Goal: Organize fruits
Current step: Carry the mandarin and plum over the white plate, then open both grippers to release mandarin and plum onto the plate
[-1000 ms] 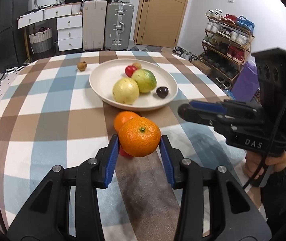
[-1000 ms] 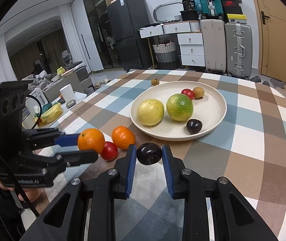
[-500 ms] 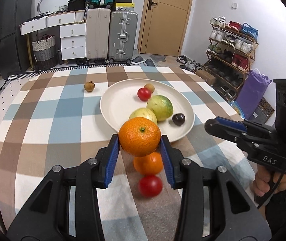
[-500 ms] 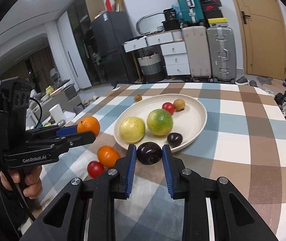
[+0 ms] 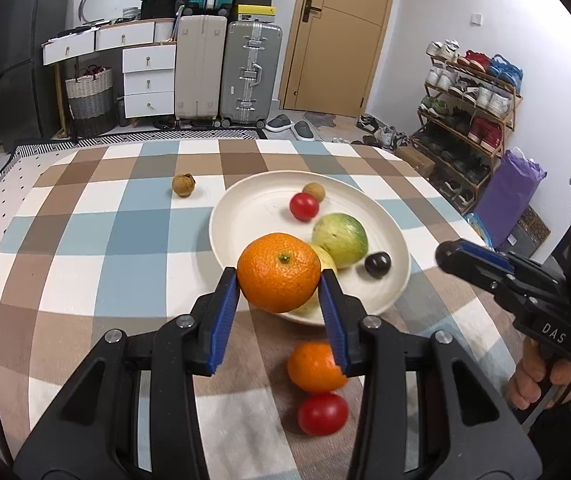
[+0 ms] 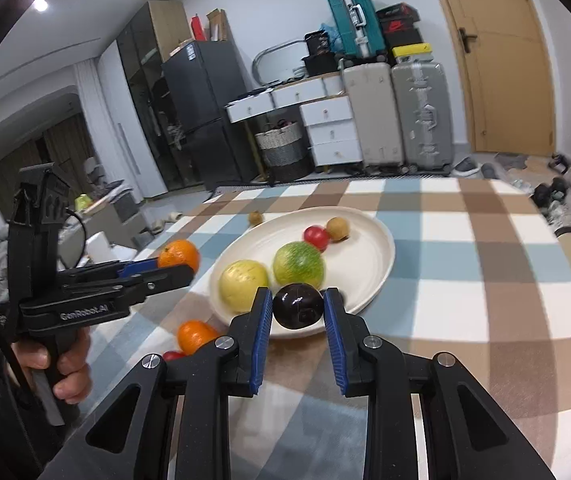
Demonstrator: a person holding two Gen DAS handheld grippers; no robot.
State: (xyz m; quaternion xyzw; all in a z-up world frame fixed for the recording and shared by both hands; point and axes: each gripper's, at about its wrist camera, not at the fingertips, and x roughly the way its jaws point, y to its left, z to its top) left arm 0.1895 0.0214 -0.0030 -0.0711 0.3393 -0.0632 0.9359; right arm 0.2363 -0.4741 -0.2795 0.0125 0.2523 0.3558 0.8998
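Now, left hand-held gripper (image 5: 279,280) pinching orange (image 5: 279,272), right hand-held gripper (image 6: 298,308) pinching dark plum (image 6: 298,306), plate (image 5: 241,216) beyond

The left gripper (image 5: 279,300) clamps a large orange (image 5: 279,271) above the near rim of the white plate (image 5: 245,216). On the checked table (image 5: 85,248) a smaller orange (image 5: 314,366) and a red tomato (image 5: 322,414) lie toward the near edge, a brown longan (image 5: 183,185) toward the far edge.
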